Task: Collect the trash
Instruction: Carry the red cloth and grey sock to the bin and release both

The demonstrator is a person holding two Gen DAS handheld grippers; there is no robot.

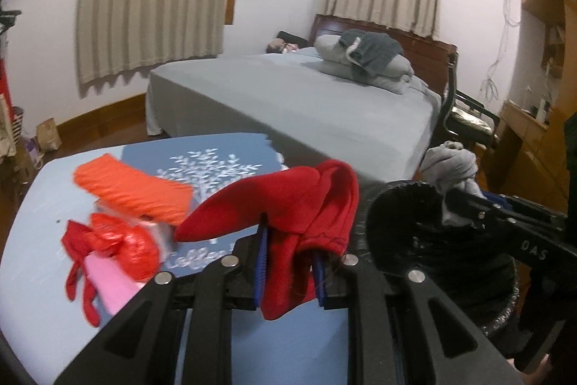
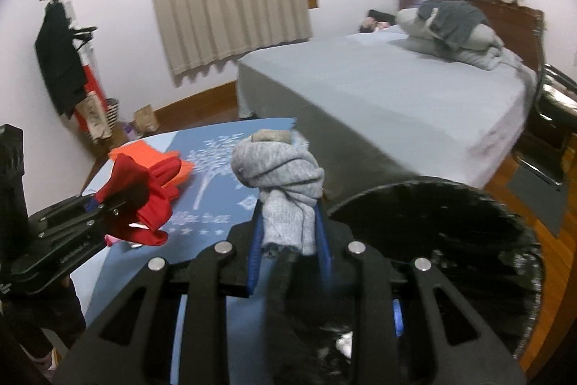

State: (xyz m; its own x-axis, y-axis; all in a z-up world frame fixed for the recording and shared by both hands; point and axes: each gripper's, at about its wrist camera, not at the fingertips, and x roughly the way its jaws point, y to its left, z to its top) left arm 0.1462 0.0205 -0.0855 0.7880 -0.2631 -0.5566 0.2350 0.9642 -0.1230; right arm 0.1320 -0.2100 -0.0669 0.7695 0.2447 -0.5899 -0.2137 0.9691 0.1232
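My left gripper (image 1: 290, 262) is shut on a red cloth (image 1: 299, 201), which hangs over its blue pads above the blue table (image 1: 32, 233). The right gripper (image 2: 288, 240) is shut on a knotted grey sock (image 2: 279, 172). In the left wrist view the grey sock (image 1: 449, 165) and the right gripper (image 1: 465, 201) show at the right, over the black-lined bin (image 1: 404, 215). From the right wrist, the left gripper (image 2: 108, 204) with the red cloth (image 2: 140, 201) is at the left, and the bin (image 2: 432, 222) lies just right of the sock.
On the table lie an orange cloth (image 1: 133, 186), a tied red plastic bag (image 1: 130, 244), something pink (image 1: 108, 287) and a blue mat with a white tree (image 1: 212, 165). A grey bed (image 1: 295, 96) stands behind, a chair (image 1: 468, 118) to its right, a coat rack (image 2: 61, 60) at the left wall.
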